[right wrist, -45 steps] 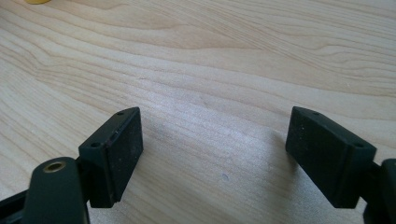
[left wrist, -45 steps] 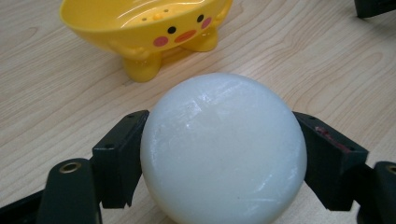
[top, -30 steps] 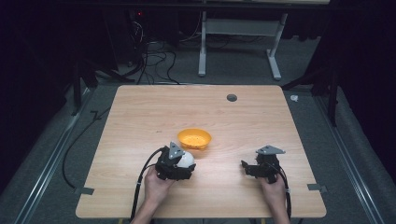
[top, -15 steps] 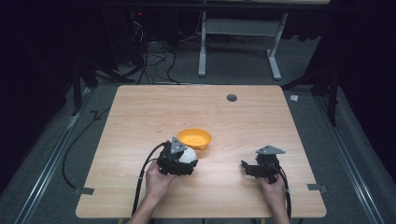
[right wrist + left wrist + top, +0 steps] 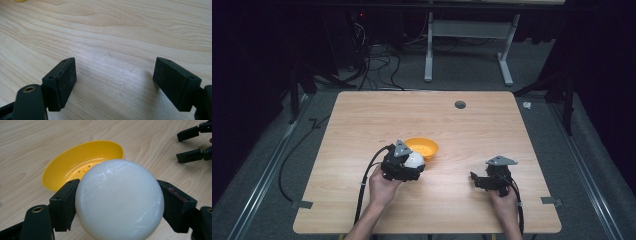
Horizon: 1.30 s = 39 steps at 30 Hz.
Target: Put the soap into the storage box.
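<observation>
A white ball [image 5: 119,198] sits clamped between the two black jaws of my left gripper [image 5: 410,165], which is shut on it. In the high view the white ball [image 5: 414,160] hangs just at the near left rim of a shallow yellow bowl [image 5: 423,148]. The left gripper view shows the yellow bowl [image 5: 82,160] right behind the ball, with small holes in its bottom. My right gripper [image 5: 476,180] rests low over the wooden table [image 5: 492,125] at the front right, open, with bare wood between its jaws [image 5: 113,85].
A round dark hole [image 5: 460,104] lies in the tabletop near the far edge. Cables trail from both grippers toward the table's front edge. Beyond the table are a metal stand's legs [image 5: 467,45] and floor cables [image 5: 377,60].
My left gripper has carried the white ball a little forward and right, closer to the yellow bowl's rim. The right gripper has stayed put.
</observation>
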### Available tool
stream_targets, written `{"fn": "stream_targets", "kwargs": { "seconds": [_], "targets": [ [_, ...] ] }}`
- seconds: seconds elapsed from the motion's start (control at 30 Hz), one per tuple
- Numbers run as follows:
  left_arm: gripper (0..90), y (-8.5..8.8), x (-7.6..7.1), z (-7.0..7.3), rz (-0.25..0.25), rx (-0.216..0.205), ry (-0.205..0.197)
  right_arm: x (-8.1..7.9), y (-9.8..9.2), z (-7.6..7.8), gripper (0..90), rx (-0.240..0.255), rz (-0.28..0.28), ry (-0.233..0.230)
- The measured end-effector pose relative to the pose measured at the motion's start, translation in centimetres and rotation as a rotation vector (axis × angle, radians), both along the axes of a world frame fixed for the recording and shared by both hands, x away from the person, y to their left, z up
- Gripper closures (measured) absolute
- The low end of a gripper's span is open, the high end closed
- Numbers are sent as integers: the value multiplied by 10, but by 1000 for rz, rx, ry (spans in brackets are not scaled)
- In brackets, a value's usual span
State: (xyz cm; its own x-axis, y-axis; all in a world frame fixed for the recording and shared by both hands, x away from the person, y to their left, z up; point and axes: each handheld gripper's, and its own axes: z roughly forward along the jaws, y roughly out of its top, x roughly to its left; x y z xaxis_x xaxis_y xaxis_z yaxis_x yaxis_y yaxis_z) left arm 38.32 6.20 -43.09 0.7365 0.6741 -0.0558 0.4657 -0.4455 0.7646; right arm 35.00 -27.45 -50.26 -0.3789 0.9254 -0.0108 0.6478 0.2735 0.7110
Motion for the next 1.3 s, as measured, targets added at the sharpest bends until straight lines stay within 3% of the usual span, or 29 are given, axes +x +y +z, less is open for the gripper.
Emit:
{"fn": "stream_targets", "kwargs": {
  "seconds": [0.23, 0.5, 0.6, 0.83, 0.93, 1.17, 1.3],
  "targets": [
    [240, -3, 8, 6, -7, -10, -9, 0, 0, 0, 198, 0, 0, 0],
    [241, -4, 19, 11, -4, -15, -1, 0, 0, 0, 198, -1, 1, 0],
    [241, -4, 23, 12, -3, -35, 17, 0, 0, 0, 198, -1, -1, 0],
    [240, -11, 36, 10, 19, -14, 28, 0, 0, 0, 198, -1, 0, 0],
    [240, -12, 40, 10, 21, -39, 35, 0, 0, 0, 198, -1, 0, 0],
    [240, -21, 54, 7, 38, -3, 35, 0, 0, 0, 198, 0, -1, 0],
    [240, -23, 58, 5, 46, -11, 36, 0, 0, 0, 199, 0, -1, 0]
  ]
}}
